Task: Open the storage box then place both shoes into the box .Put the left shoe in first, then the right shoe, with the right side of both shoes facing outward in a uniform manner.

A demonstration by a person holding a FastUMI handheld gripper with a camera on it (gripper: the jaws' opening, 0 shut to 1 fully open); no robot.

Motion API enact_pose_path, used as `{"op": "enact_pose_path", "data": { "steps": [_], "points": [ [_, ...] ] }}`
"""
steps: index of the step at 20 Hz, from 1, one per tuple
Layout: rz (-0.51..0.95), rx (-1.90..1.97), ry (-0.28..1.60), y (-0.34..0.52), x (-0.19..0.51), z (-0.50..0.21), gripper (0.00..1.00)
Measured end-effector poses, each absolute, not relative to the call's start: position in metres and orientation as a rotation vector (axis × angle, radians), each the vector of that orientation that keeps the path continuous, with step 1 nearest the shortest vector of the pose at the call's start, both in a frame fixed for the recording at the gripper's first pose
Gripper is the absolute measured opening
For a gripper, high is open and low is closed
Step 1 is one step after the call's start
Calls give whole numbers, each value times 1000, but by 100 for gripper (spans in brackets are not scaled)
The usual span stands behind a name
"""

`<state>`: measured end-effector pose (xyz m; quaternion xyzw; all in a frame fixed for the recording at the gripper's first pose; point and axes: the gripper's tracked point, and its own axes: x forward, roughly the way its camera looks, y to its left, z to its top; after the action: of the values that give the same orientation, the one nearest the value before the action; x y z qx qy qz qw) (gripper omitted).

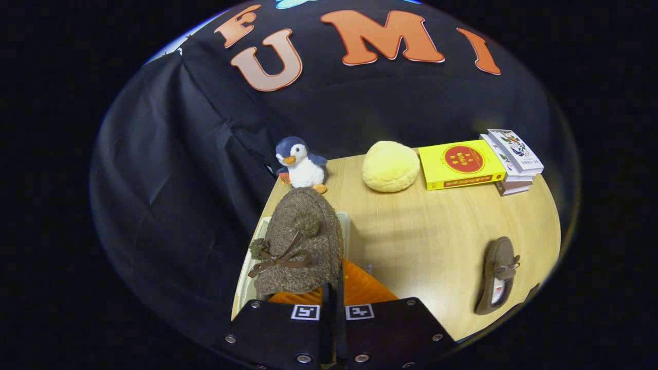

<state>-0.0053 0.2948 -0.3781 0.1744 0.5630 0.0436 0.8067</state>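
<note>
Gripper pinched down narrow on the heel end of a brown tweed shoe, pom-pom bow facing the camera, toe pointing away toward the plush penguin. Held above the storage box, whose pale rim peeks out on both sides of the shoe; orange fingers visible just under the heel. Hard to tell whether the sole already rests inside the box or hangs slightly over it, since the shoe hides the interior. Second shoe lying on the wooden table, well apart from the box, on the side away from the booth wall. Beyond the box: a yellow bun-shaped cushion, a yellow book and a small stack of books.

Risks from here: toe catching the far rim of the box and tipping the shoe out; letting go too early so it drops crooked or facing the wrong way; leaving too little room beside it for the second shoe.
</note>
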Motion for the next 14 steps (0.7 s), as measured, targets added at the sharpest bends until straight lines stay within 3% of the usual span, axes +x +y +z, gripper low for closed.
{"op": "enact_pose_path", "data": {
  "steps": [14],
  "points": [
    [84,276,1516,386,-46,-491,4]
  ]
}}
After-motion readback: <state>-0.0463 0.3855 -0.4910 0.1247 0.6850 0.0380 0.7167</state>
